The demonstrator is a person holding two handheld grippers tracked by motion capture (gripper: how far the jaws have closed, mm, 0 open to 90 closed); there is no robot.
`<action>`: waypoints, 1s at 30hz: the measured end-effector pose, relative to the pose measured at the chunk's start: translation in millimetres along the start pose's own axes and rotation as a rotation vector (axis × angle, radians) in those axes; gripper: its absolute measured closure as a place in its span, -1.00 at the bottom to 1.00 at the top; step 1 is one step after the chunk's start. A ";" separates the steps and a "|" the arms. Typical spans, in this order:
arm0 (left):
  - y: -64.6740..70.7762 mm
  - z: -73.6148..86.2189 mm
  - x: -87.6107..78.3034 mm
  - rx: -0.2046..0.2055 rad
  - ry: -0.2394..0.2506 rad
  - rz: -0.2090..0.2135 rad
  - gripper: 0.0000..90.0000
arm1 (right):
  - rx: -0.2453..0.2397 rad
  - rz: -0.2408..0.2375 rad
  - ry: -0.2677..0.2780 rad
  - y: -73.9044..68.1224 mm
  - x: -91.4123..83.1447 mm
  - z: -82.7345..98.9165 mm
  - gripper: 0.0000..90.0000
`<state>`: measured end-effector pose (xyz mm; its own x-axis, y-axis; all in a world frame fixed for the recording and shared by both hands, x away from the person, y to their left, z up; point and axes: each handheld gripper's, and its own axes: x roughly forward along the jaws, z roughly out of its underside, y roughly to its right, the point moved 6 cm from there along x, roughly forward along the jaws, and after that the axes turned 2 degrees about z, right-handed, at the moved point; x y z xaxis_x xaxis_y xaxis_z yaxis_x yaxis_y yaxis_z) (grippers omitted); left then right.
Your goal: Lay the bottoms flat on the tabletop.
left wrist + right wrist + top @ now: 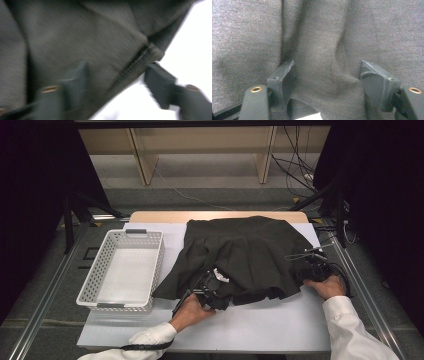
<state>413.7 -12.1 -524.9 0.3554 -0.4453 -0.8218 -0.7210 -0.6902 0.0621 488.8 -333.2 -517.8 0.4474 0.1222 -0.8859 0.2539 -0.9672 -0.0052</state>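
High view: white table (dark room) bears skirt.

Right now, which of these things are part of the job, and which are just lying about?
In the job:
- skirt, dark, spread on the table
- left tool, open, astride the skirt's hem
- right tool, open, cloth between its jaws

Lying about:
- white basket, nothing in it, left of the skirt
- cables on the floor behind

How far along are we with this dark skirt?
Done: the pleated skirt lies spread on the white table. In hand: both grippers are at its near hem, left gripper and right gripper open with fabric between the jaws. Left: no fold made yet, and the white basket holds nothing.
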 end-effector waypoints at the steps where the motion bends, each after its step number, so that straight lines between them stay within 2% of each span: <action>1: -1.2 -0.6 0.3 0.006 0.012 0.001 0.16 | -0.002 0.000 0.001 0.2 0.1 -0.1 -0.32; 2: -2.0 -0.9 -0.2 0.008 0.021 0.010 0.34 | -0.002 0.000 0.001 0.2 0.1 -0.1 -0.32; 3: -1.6 -1.1 -1.0 -0.005 0.021 0.040 0.53 | -0.002 0.001 0.001 0.3 0.1 -0.1 -0.31; 4: -0.7 -1.3 -1.8 -0.007 0.029 0.046 0.71 | 0.001 0.002 0.000 0.2 -0.1 -0.2 -0.29; 5: 1.3 -1.2 -2.2 0.007 0.032 0.042 0.89 | 0.004 0.004 0.001 0.2 -0.4 -0.5 -0.25; 6: 2.7 -1.2 -2.5 0.029 0.037 0.031 0.92 | 0.002 0.006 0.003 0.6 -1.0 -0.7 -0.16; 7: 3.8 -1.0 -3.1 0.041 0.043 0.026 0.93 | 0.003 0.003 0.008 1.0 -2.4 -0.9 0.05; 9: 3.7 0.0 -5.3 0.047 0.053 0.032 0.95 | 0.025 -0.043 0.017 1.0 -3.6 -0.6 0.34; 10: 3.6 1.0 -7.4 0.047 0.054 0.040 0.95 | 0.020 -0.038 0.016 0.7 -4.0 -0.3 0.46; 12: 4.3 2.7 -12.6 0.049 0.064 0.059 0.95 | 0.012 -0.057 0.014 -0.8 -5.0 -0.1 0.73; 14: 5.1 5.6 -17.9 0.055 0.068 0.065 0.95 | 0.003 -0.052 0.011 -2.6 -6.9 0.4 0.89; 16: 6.6 9.4 -22.8 0.059 0.082 0.066 0.95 | 0.009 -0.068 -0.003 -6.7 -12.4 3.8 0.92; 20: 10.4 14.2 -33.6 0.081 0.089 0.075 0.95 | -0.020 -0.080 -0.004 -18.6 -34.1 17.0 0.93; 27: 17.8 30.2 -58.4 0.104 0.104 0.090 0.95 | -0.035 -0.125 -0.004 -37.1 -63.8 45.2 0.93; 29: 18.2 33.3 -62.0 0.113 0.105 0.080 0.95 | -0.044 -0.126 -0.003 -41.5 -70.6 52.6 0.92; 30: 17.1 33.8 -61.7 0.105 0.109 0.072 0.94 | -0.048 -0.117 0.004 -42.3 -73.0 55.6 0.92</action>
<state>359.4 22.9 -492.3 0.3588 -0.5546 -0.7508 -0.8031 -0.5934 0.0545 397.7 -313.6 -478.7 0.4155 0.2349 -0.8787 0.3450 -0.9346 -0.0866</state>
